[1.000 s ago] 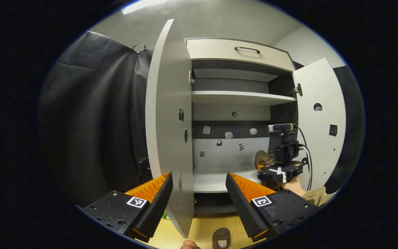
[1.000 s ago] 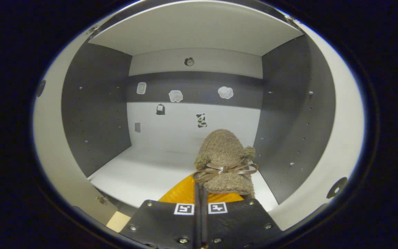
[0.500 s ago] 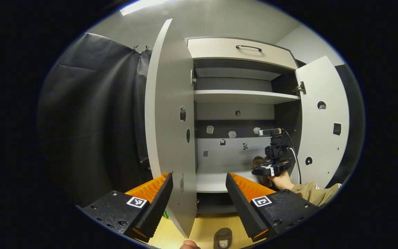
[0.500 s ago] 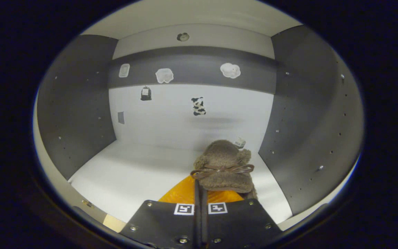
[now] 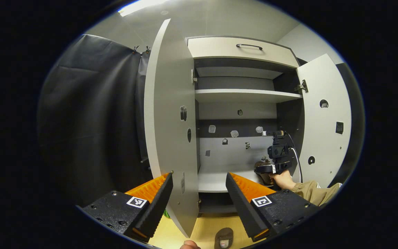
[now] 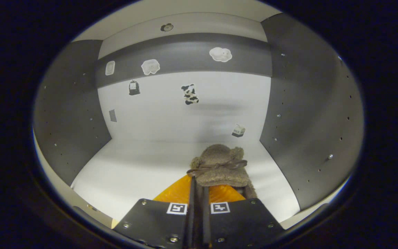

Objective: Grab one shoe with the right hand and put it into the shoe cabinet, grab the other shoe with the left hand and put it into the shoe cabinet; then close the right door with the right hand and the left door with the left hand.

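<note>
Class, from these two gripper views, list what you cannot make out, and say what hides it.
- Right gripper view: the held shoe's sole and any contact with the cabinet shelf, hidden behind the right tongs.
- Left gripper view: the second shoe on the floor, cut off by the bottom edge.
- Left gripper view: stickers on the back wall, too small to identify.

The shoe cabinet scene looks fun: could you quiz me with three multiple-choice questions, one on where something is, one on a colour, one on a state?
1. Where is the shoe held by the right gripper?
A. on the floor
B. inside the shoe cabinet, over its lower shelf
C. on the top shelf

2. What colour is that shoe?
A. brown
B. red
C. white

3. How do the left door and right door stand?
A. both shut
B. one shut
C. both open

Answers: 1 B, cabinet walls surround the shoe; 2 A, its fuzzy upper and bow are brown; 3 C, both doors swing outward in the left gripper view.
</note>
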`<action>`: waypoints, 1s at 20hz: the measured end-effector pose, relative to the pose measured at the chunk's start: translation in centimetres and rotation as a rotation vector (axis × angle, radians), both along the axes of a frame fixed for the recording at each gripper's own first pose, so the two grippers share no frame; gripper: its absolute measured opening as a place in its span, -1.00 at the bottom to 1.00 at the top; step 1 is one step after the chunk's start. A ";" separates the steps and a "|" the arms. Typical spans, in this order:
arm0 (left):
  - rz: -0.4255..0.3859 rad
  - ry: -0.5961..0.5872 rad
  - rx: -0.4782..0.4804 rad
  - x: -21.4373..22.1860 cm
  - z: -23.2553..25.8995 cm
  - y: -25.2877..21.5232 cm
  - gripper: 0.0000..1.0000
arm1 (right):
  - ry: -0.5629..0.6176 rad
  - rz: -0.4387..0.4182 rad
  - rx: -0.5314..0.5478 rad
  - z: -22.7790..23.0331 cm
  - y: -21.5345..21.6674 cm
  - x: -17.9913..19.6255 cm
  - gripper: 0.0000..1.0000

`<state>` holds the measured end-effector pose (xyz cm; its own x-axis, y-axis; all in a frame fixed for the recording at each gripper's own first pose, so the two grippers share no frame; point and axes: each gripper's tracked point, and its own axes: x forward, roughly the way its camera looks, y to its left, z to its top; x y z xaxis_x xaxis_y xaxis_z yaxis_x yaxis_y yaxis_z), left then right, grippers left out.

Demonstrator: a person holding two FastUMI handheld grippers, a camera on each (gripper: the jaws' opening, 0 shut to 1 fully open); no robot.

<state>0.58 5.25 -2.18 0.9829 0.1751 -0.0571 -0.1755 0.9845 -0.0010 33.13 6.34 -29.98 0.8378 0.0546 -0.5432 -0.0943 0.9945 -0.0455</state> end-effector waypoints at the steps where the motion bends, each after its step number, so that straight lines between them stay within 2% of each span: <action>1: 0.001 -0.001 0.000 0.0 0.0 0.0 0.89 | 0.002 0.002 -0.004 0.4 0.0 -0.4 -0.76; 4: -0.001 -0.002 0.006 0.1 0.0 -0.1 0.90 | -0.007 0.017 -0.024 1.4 -0.1 -1.7 -0.77; 5: -0.008 0.001 -0.002 0.1 -0.2 -0.3 0.90 | -0.013 0.022 -0.028 1.9 -0.1 -2.3 -0.71; 7: -0.026 0.007 -0.027 0.2 -0.6 -0.8 0.90 | -0.023 0.039 -0.027 3.0 0.1 -3.6 -0.70; 12: -0.079 0.041 -0.028 0.9 -2.9 -2.5 0.90 | -0.127 0.080 0.016 9.0 0.9 -8.4 -0.70; 18: -0.150 0.158 -0.048 2.5 -9.6 -4.9 0.91 | -0.293 0.107 0.086 18.4 0.8 -15.6 -0.71; 19: -0.161 0.189 -0.051 2.7 -11.4 -5.4 0.90 | -0.315 0.106 0.093 19.6 0.6 -16.8 -0.64; 20: -0.170 0.217 -0.054 3.0 -12.9 -5.5 0.92 | -0.336 0.103 0.097 20.8 0.3 -17.9 -0.72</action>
<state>3.54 -0.28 -15.05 0.9616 -0.0002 -0.2745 -0.0098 0.9993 -0.0351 15.22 6.65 -9.18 0.9559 0.1862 -0.2269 -0.1904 0.9817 0.0034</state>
